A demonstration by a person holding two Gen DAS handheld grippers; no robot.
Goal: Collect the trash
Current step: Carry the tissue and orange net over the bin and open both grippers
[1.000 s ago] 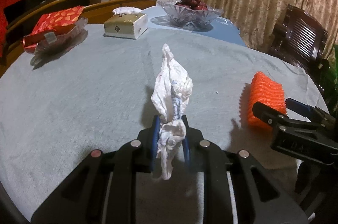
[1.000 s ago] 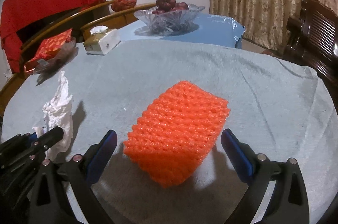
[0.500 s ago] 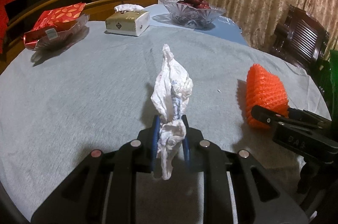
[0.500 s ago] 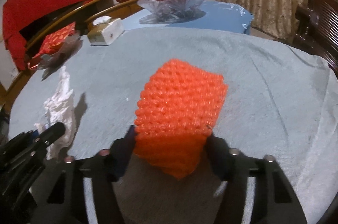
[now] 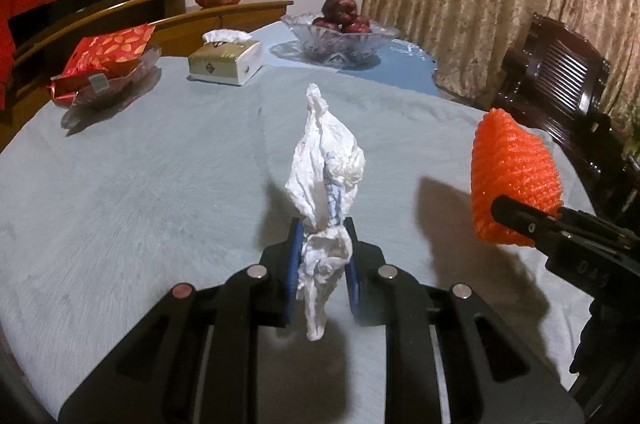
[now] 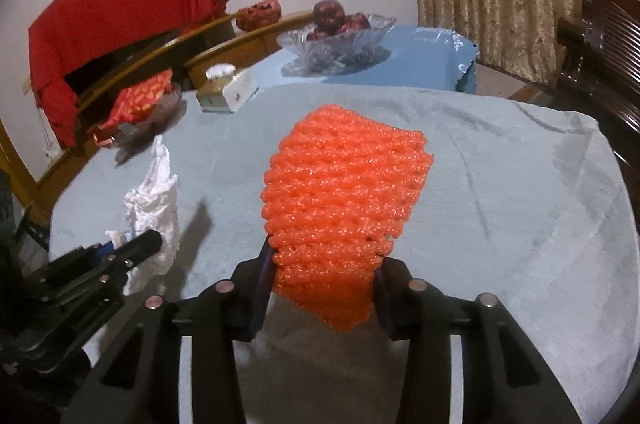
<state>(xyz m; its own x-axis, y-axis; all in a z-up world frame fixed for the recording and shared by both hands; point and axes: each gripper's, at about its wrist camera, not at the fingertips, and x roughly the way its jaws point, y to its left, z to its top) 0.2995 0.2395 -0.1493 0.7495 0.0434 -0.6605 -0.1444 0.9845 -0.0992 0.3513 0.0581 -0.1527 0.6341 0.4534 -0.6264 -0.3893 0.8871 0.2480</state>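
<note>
In the left wrist view, the crumpled white tissue (image 5: 325, 183) hides the inner faces of the blue pads (image 5: 295, 264) clamping it, and the right gripper (image 5: 520, 220) runs off the right edge, its far finger concealed behind the orange foam net (image 5: 514, 175). In the right wrist view, the net (image 6: 340, 207) covers most of both pads. The red packet (image 6: 138, 101) in its glass dish is smeared by motion blur, the print on the tissue box (image 6: 228, 91) is unreadable, and the dark wooden chair (image 6: 600, 35) is cropped at the right.
</note>
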